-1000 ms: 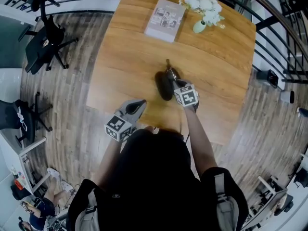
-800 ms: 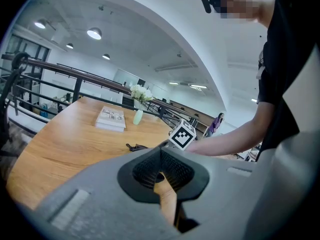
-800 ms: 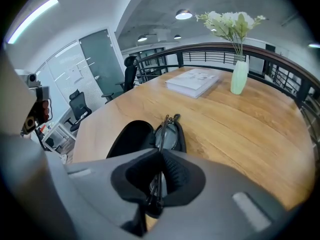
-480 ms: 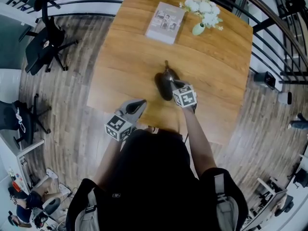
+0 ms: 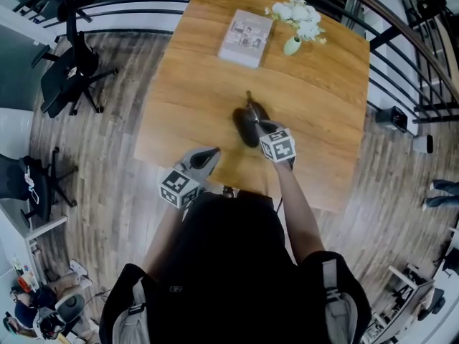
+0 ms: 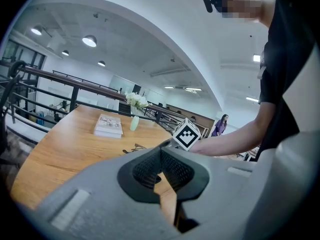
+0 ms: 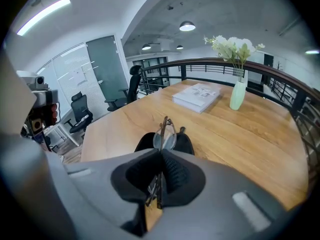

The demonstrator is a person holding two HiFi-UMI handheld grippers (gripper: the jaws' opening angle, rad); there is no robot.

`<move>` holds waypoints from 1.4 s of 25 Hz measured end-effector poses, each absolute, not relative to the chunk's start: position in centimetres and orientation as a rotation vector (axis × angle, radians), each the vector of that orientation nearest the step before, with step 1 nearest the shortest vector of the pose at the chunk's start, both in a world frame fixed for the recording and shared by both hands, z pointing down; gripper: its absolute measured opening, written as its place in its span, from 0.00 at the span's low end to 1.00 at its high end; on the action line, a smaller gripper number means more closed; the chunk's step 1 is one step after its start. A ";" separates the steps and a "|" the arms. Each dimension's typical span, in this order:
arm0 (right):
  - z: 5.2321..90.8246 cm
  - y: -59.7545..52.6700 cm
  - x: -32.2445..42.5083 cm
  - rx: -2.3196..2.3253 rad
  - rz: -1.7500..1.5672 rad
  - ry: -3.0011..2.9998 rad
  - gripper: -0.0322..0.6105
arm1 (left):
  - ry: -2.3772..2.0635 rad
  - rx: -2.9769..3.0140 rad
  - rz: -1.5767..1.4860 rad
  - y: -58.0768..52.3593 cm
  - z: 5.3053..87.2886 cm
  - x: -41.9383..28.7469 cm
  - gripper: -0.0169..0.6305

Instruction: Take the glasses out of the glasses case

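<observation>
In the head view the black glasses case [image 5: 244,127] lies open in the middle of the wooden table [image 5: 323,99]. My right gripper [image 5: 258,117] is over it, shut on the thin-framed glasses [image 5: 250,104]. The right gripper view shows the glasses [image 7: 165,135] clamped edge-on between the pads of the right gripper [image 7: 160,154], one lens sticking out forward above the case [image 7: 183,143]. My left gripper [image 5: 211,153] hangs near the table's front edge, left of the case. In its own view the left gripper [image 6: 161,153] is shut with nothing between its jaws.
A book [image 5: 246,29] and a small green vase of white flowers [image 5: 292,43] stand at the table's far side. Office chairs [image 5: 68,63] are on the floor to the left. A dark railing [image 5: 401,41] runs along the right side.
Both grippers and the glasses stay about where they were; only the head view has shifted slightly.
</observation>
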State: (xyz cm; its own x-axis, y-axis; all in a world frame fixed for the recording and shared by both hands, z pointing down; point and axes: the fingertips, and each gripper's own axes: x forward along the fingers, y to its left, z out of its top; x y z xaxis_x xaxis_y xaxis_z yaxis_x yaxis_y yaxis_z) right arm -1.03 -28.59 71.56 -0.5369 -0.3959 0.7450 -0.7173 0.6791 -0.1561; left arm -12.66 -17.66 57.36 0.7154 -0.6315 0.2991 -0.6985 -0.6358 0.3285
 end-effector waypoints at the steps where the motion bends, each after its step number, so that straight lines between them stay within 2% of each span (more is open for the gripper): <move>1: 71.2 -28.3 -0.9 0.857 0.583 -2.195 0.09 | -1.024 2.502 0.214 -17.4 57.2 -12.7 0.04; 18: 65.1 -20.2 4.4 0.918 0.532 -2.356 0.09 | -1.084 2.538 0.185 -15.8 55.2 -11.6 0.04; 35: 62.1 -13.5 15.8 0.856 0.494 -2.560 0.09 | -1.102 2.550 0.255 -12.8 53.4 -1.7 0.04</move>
State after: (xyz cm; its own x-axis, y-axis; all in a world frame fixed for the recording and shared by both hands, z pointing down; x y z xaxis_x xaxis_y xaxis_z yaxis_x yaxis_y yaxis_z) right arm 15.84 -13.54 62.14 -0.7351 -0.4895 0.4690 -0.6289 0.7507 -0.2022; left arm -1.66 -12.81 53.44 0.6813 -0.6684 0.2983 -0.7315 -0.6363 0.2450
